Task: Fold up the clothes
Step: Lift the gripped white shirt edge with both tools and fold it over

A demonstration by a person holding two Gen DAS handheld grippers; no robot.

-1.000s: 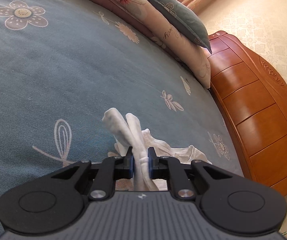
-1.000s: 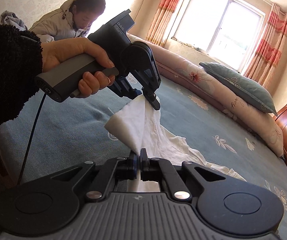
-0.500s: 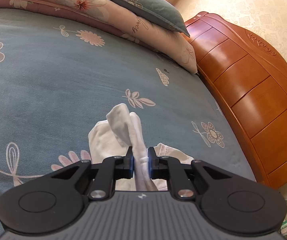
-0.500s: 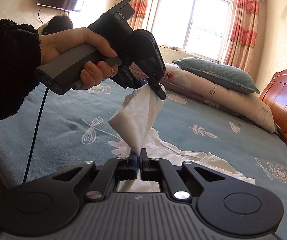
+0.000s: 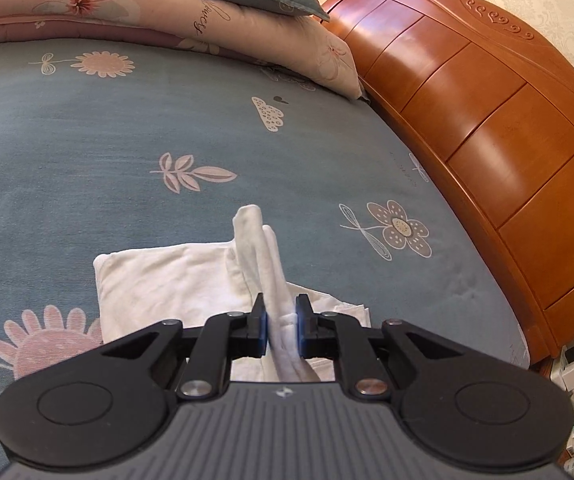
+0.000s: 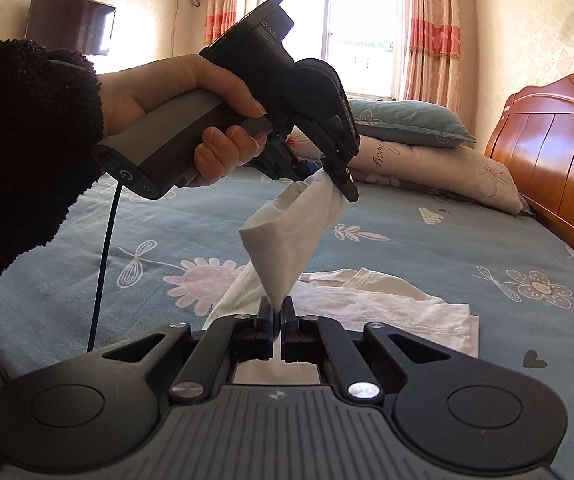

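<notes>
While I hold the white garment [image 6: 299,232] lifted above the bed [image 5: 87,152], both of my grips are narrow ones. My right gripper [image 6: 275,316] has its jaws pressed together on a thin pinch of cloth; my left gripper [image 5: 281,322] pinches a thicker bunched fold, jaws only slightly apart. The rest of the garment lies flat on the blue sheet below, just beside a pink flower print.

Risks — the right pinch holds very little fabric, so a sharp pull between the two grips could slip it free and drop the fold. The bunched left hold may release unevenly and leave a crease. How many layers the left jaws hold I cannot tell; the cloth hides it. Dragging the trailing edge could also skew the flat part.
</notes>
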